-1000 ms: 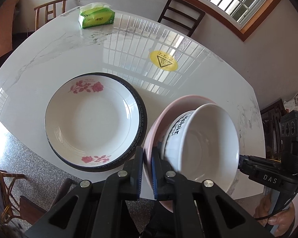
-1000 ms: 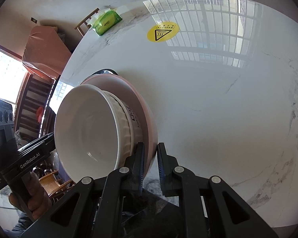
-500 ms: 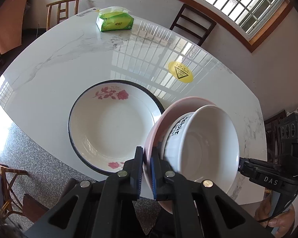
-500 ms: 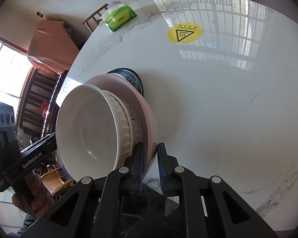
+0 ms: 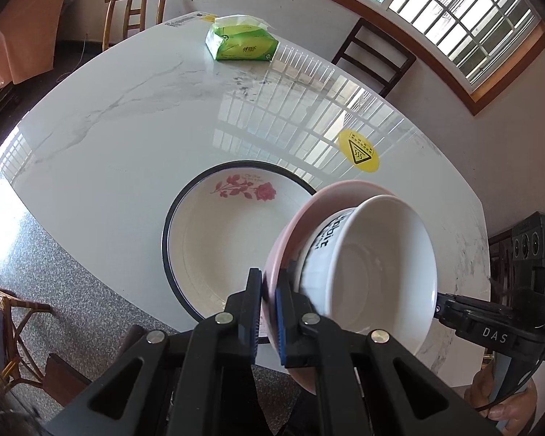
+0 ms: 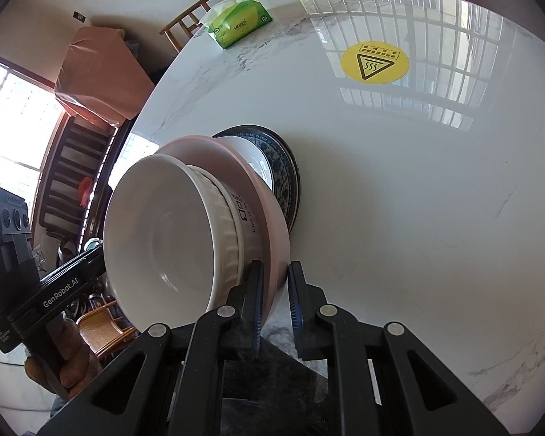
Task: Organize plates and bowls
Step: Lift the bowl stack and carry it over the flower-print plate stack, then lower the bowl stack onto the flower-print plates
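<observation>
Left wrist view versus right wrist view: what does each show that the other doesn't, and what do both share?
Only the left wrist view shows the rose plate's painted inside and the dark chair under the window. Only the right wrist view shows that plate's patterned blue rim and the pink-covered furniture. Both show the pink plate carrying the white bowl, clamped by both tongs, left and right, plus the tissue pack and yellow sticker.
</observation>
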{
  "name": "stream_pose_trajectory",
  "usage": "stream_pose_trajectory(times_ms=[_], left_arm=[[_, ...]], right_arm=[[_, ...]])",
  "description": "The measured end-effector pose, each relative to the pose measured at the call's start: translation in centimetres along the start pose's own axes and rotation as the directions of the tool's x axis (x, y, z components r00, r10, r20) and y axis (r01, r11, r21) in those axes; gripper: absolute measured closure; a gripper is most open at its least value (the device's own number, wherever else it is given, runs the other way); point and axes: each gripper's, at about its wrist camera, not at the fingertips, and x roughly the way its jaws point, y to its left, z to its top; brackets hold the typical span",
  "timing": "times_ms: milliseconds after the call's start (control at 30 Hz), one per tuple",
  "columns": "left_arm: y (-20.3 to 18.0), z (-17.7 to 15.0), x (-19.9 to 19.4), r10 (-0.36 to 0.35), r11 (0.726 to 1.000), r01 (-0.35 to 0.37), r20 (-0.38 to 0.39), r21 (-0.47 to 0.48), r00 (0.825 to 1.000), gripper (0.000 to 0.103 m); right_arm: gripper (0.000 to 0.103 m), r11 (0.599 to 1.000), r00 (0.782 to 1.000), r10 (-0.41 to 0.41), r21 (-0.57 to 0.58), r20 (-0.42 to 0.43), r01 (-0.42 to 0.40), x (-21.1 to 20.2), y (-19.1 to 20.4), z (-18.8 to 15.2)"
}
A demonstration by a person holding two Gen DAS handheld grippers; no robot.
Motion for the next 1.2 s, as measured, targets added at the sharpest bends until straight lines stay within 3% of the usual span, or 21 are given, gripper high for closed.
stream_pose_trajectory(times_ms=[1200], left_arm=[[5.1,2.9,1.0,0.029,0.996,-0.029,0.004,-0.085,1.0,0.098]], right_arm=[[0.087,0.999,0.999,0.024,-0.027,-0.045,-0.025,3.4,3.0,3.6]])
